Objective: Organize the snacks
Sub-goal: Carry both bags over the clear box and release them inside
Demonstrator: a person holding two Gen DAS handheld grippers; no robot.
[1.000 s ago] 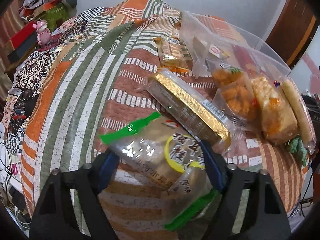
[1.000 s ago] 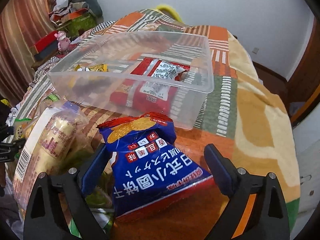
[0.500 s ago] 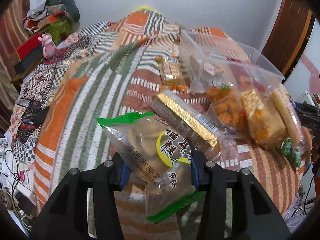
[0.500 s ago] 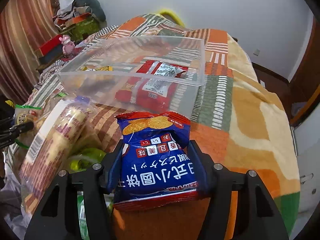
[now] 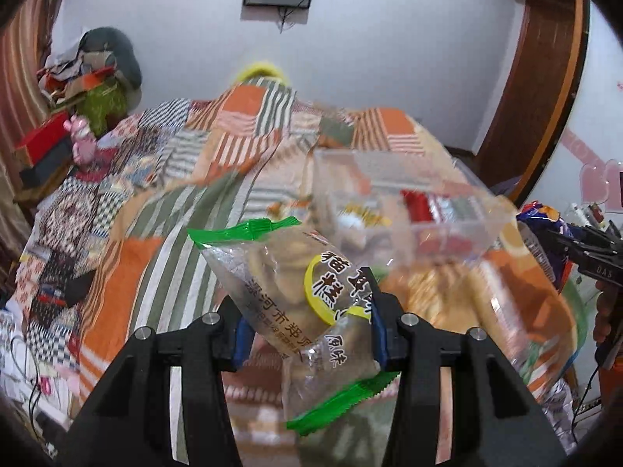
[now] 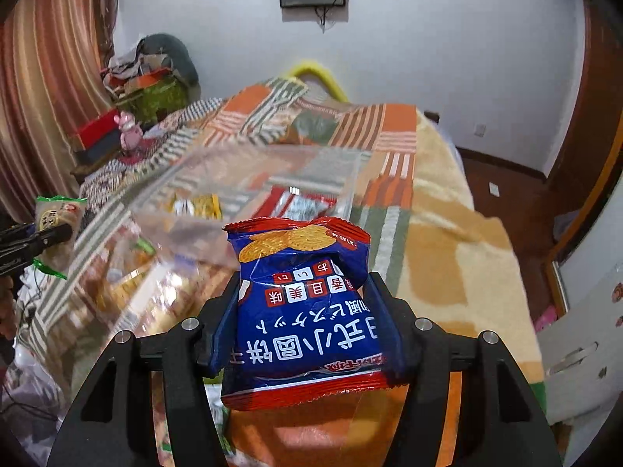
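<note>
Our left gripper (image 5: 307,327) is clamped on a clear packet with green sealed ends (image 5: 296,292), its blue pads pressing both sides, and our right gripper (image 6: 305,319) squeezes a blue biscuit bag with red ends (image 6: 303,303) the same way. A second ago both sets of jaws stood wide around these packs as they lay on the patchwork bedspread (image 5: 128,257); since then they have shut and both packs have come up off the cloth, hanging in the air in front of us. We judge the pick-up finished and the carry begun.

Just beyond each load sits the clear plastic bin (image 6: 272,179), on the far right in the left view and straight ahead in the right one. It already holds a red wrapper (image 6: 300,204) and a yellow packet (image 6: 194,206), so we take it for the destination. Loose bagged pastries (image 5: 447,303) lie on the bedspread between us and the bin, blurred.

The clear packet carries a yellow ring and dark Chinese characters; we can make out 原味 near the bottom. The blue bag faces us upside down, showing pictured round biscuits, large white characters 日式小圆饼 and a line of Japanese script. No brand name is legible.
</note>
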